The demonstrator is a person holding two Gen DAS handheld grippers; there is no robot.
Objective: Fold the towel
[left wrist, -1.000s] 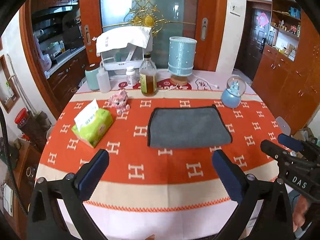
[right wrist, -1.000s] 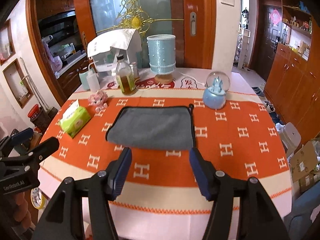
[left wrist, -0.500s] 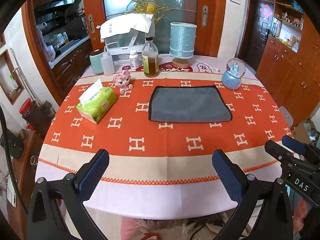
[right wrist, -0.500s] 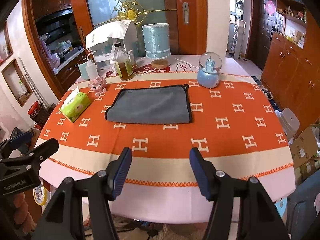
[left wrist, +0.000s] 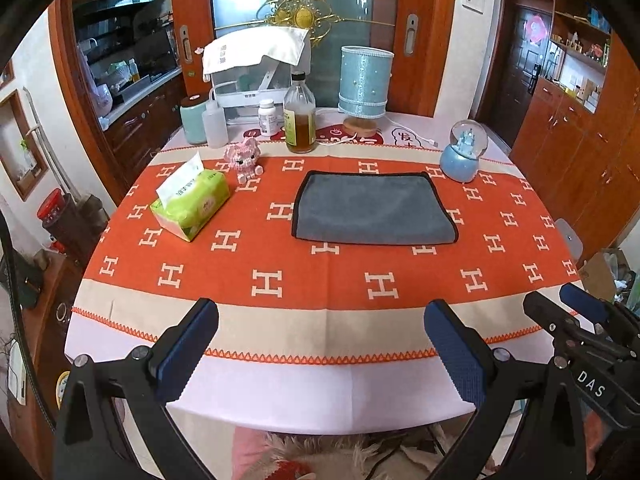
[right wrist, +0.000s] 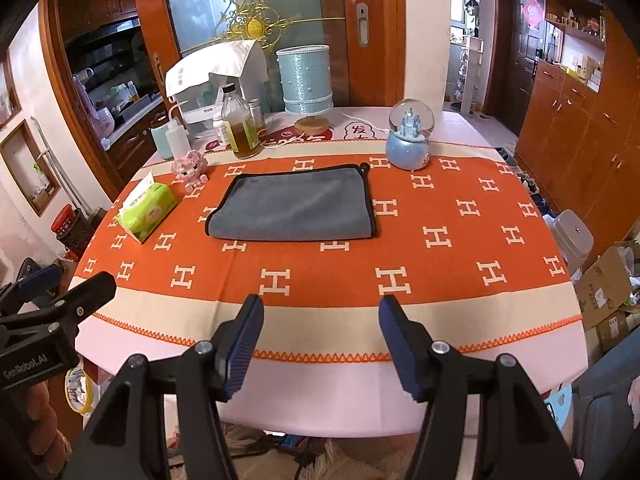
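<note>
A grey towel (left wrist: 372,208) with black trim lies folded flat in a rectangle on the orange patterned tablecloth (left wrist: 280,264); it also shows in the right wrist view (right wrist: 294,208). My left gripper (left wrist: 320,344) is open and empty, held back over the table's near edge, far from the towel. My right gripper (right wrist: 320,344) is open and empty, also back over the near edge. The right gripper shows at the right of the left wrist view (left wrist: 580,320), and the left gripper at the left of the right wrist view (right wrist: 56,292).
A green tissue pack (left wrist: 192,206), a pink toy (left wrist: 244,158), an amber bottle (left wrist: 299,120), a blue lamp (left wrist: 365,84) and a snow globe (left wrist: 464,152) stand around the towel. Cabinets line the right; a cardboard box (right wrist: 604,284) sits on the floor.
Both grippers have pulled back from the towel toward the table's near edge, so the table looks farther away. The towel has not moved. Both stay open.
</note>
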